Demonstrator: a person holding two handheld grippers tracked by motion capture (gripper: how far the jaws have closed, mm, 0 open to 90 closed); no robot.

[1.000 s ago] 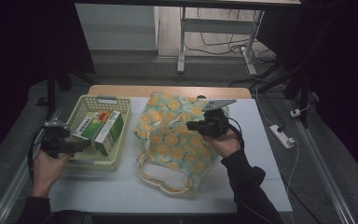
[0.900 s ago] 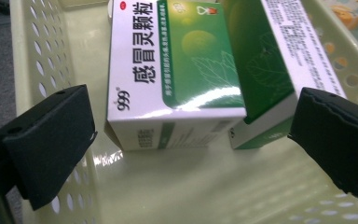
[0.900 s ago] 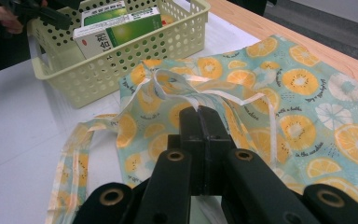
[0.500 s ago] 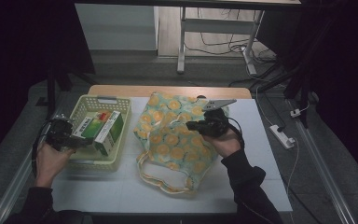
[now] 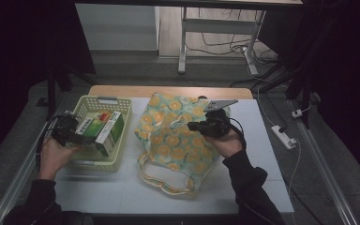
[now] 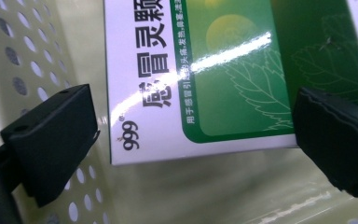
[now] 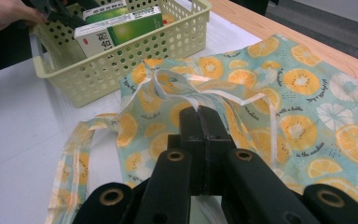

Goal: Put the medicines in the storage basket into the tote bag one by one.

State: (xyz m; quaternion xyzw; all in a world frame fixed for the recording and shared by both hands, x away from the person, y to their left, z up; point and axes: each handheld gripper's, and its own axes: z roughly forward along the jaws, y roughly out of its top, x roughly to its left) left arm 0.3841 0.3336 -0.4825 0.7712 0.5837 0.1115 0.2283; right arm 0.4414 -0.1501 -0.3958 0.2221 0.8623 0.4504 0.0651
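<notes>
The table [image 5: 262, 154] has a white top with a strip of bare wood [image 5: 168, 90] along its far edge. Beyond it the floor is grey, and black cables [image 5: 215, 44] trail across it under a metal frame with a white post [image 5: 183, 40]. To the right of the table a white power strip [image 5: 283, 137] lies on the floor, a cord running off from it.

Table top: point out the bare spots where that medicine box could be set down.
Free: the table strip in front of the basket and beside the bag handles, and the right edge past the right gripper. Crowded: basket interior, with boxes and the left gripper.
</notes>
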